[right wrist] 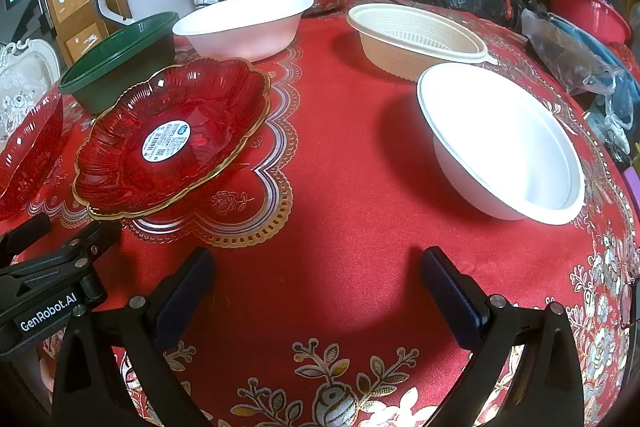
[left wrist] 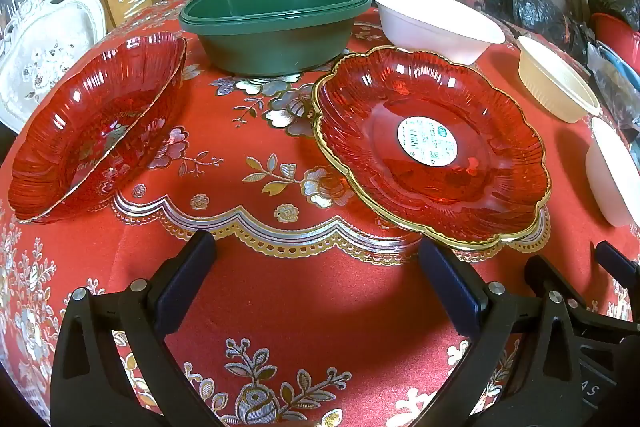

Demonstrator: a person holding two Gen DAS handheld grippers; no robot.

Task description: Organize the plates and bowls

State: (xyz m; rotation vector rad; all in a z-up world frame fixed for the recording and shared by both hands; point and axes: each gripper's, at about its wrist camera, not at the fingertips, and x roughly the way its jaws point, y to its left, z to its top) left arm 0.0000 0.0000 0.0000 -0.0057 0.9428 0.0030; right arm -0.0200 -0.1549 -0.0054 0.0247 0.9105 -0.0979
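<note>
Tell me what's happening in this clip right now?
Nothing is being handled yet. Both the left hand-held gripper and right hand-held gripper hover open over the red tablecloth. Two red plates, a green bowl, two white bowls and a beige bowl sit apart, unstacked.

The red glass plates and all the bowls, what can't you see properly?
- Left wrist view: the near white foam bowl is cut by the right edge.
- Right wrist view: the second red ribbed glass plate is cut by the left edge.
- Round white sticker on the gold-rimmed red glass plate: print too small.
</note>
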